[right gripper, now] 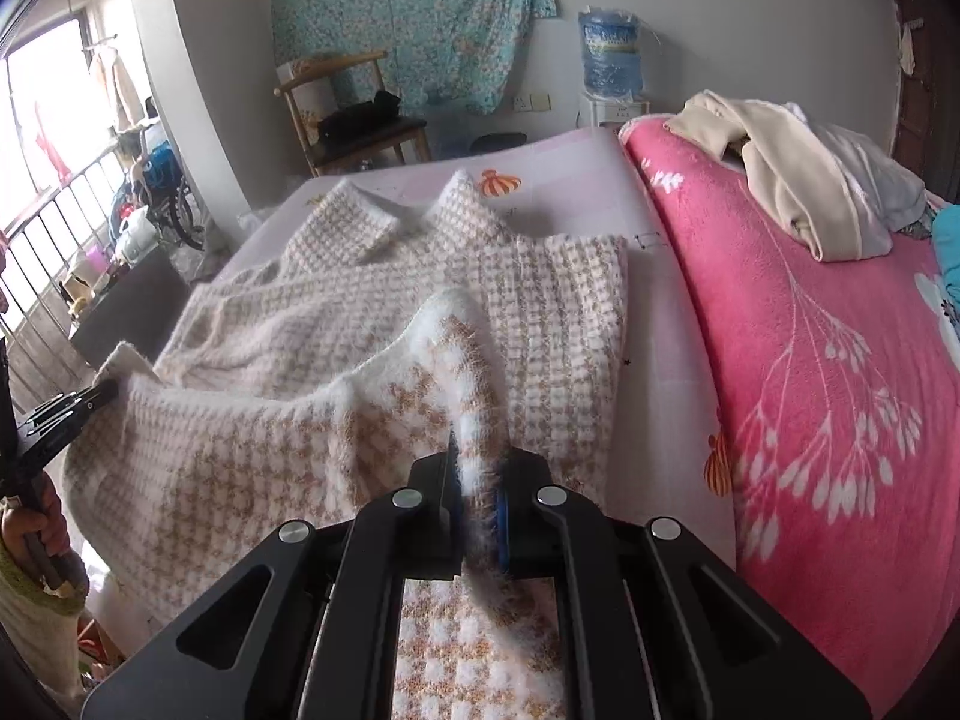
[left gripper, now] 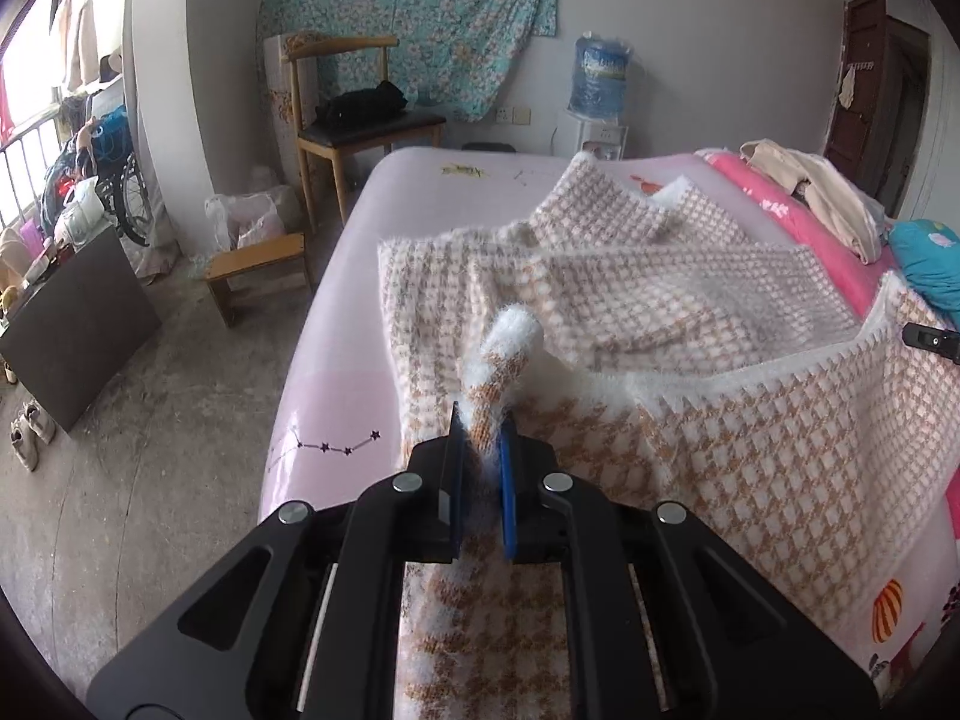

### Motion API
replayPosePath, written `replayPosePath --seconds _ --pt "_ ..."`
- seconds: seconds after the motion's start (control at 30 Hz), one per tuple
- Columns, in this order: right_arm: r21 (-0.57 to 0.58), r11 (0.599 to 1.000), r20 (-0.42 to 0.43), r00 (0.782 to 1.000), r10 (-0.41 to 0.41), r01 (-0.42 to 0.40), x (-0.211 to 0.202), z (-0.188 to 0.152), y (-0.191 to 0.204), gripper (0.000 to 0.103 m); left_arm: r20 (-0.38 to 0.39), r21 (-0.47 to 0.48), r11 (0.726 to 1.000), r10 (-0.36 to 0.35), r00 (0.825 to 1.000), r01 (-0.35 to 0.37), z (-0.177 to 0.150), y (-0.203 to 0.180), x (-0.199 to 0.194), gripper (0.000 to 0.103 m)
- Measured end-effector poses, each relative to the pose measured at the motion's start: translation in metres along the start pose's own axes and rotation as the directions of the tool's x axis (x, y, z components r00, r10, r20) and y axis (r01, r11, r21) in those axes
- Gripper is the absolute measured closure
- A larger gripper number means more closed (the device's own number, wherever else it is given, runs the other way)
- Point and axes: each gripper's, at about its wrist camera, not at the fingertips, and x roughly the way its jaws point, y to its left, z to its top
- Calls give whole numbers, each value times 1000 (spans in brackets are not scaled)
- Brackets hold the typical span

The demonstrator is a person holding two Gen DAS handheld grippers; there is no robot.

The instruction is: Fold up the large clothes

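Daylight came through a barred window [left gripper: 24, 120] on the left. The walls were white, with a floral cloth [left gripper: 414, 12] hanging on the far wall. A wooden chair [left gripper: 360, 120] and a water dispenser [left gripper: 597, 90] stood before it. The concrete floor [left gripper: 150, 450] held a low stool [left gripper: 258, 276] beside the bed [left gripper: 336, 372].

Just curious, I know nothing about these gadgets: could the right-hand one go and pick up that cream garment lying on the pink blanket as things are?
Probably not yet: the right gripper has its jaws shut on the fuzzy checked sweater. The path to the cream garment looks clear.
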Motion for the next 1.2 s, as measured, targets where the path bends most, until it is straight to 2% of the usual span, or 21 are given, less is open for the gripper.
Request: replayPosePath --seconds 0.1,0.17,0.23,0.3,0.33,0.4,0.47,0.53,0.6,0.67,0.7,0.77,0.8,0.87,0.97,1.03,1.1,1.2 --pt "-16 999 -84 996 -43 42 38 -16 -3 95 -80 -23 1000 6 997 -7 -14 3 28 93" --pt "11 999 -124 992 -31 33 54 -24 -9 92 -102 -51 999 -5 995 0 -20 7 36 90" --pt "49 999 -126 992 -11 17 55 -27 -15 87 -97 -69 998 -13 995 6 -20 13 33 84" --pt "75 997 -117 993 -3 12 47 -25 -19 75 -83 -87 996 -26 996 19 -19 18 24 83" --pt "83 996 -107 994 -4 13 39 -23 -20 74 -66 -86 996 -15 998 9 -17 20 15 81" --pt "73 996 -62 997 -44 48 17 -23 -17 63 5 -74 997 0 1000 0 -15 19 -10 80" --pt "37 998 -5 999 -47 48 -5 -25 -7 63 58 -62 995 -73 996 77 -14 14 -35 80" --pt "-10 1000 7 1000 -6 6 -14 -26 9 63 63 -35 982 -181 981 183 -15 -1 -44 80" --pt "-76 994 -25 996 82 -84 -9 -30 35 63 15 4 956 -293 956 293 -20 -26 -38 80" --pt "-143 977 -78 986 146 -156 7 -36 64 63 -73 27 938 -342 937 345 -29 -56 -15 80" --pt "-172 969 -111 981 158 -176 18 -39 77 63 -118 38 939 -336 934 342 -33 -68 0 80" --pt "-189 970 -158 979 126 -155 46 -45 92 64 -160 35 955 -286 945 295 -40 -81 29 78" --pt "-174 973 -160 979 126 -154 56 -45 92 64 -121 18 953 -297 947 301 -39 -79 32 78" --pt "-90 979 -171 972 164 -181 63 -38 83 64 -126 -13 952 -304 944 305 -33 -75 35 78" --pt "-93 988 -148 983 109 -124 43 -33 82 66 -100 10 958 -285 953 287 -29 -70 14 81" --pt "-127 979 -104 984 145 -157 16 -35 85 66 -66 40 942 -330 942 333 -30 -67 -11 81" --pt "-189 963 -64 981 184 -193 -11 -44 95 66 -48 74 914 -396 917 399 -37 -69 -36 81" --pt "-265 930 -78 967 243 -255 -26 -62 115 66 -84 98 884 -451 889 457 -57 -80 -54 81"
